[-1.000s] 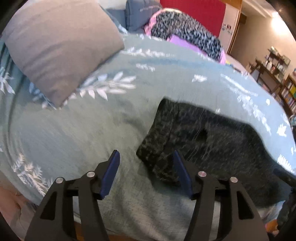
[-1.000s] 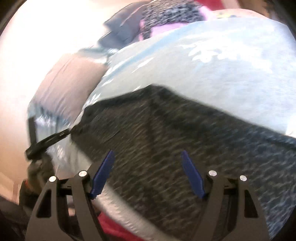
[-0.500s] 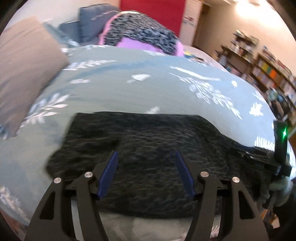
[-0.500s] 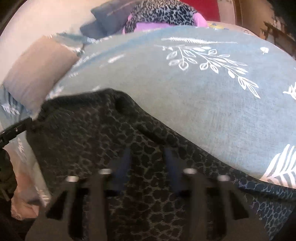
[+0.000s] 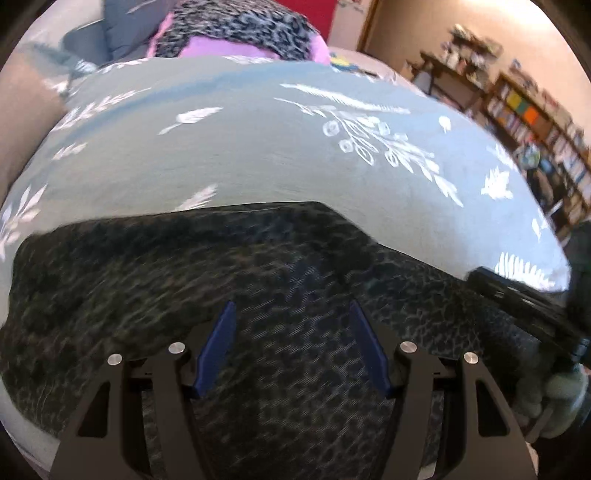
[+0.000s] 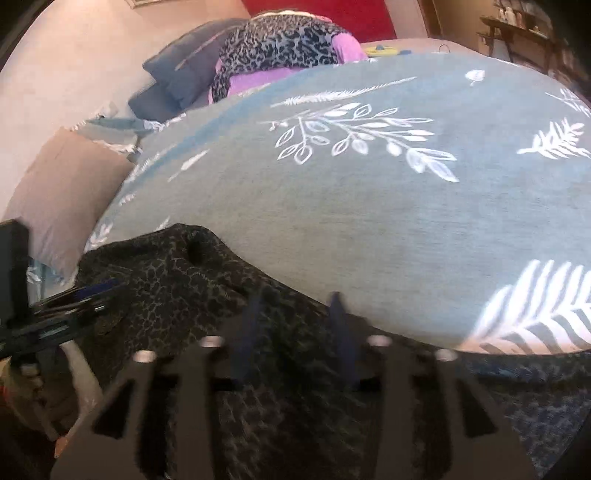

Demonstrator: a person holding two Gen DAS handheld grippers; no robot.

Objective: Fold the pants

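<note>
Dark leopard-print pants (image 5: 155,280) lie spread along the near edge of a bed with a grey-blue leaf-print cover (image 5: 240,155). My left gripper (image 5: 290,314) is open, hovering over the middle of the pants with nothing between its blue pads. In the right wrist view the pants (image 6: 177,280) fill the lower left. My right gripper (image 6: 295,306) is open but narrower, low over the fabric, and blurred. Each gripper shows at the edge of the other's view: the right one (image 5: 524,306), the left one (image 6: 74,299).
A beige pillow (image 6: 62,199) lies at the bed's left. A leopard and purple bundle (image 5: 240,33) and dark blue pillows (image 6: 181,77) sit at the far end. Bookshelves (image 5: 535,122) stand to the right of the bed.
The left gripper has swung right, from the pants' end to over their middle. The right gripper's jaws have narrowed and it has moved along the pants' edge.
</note>
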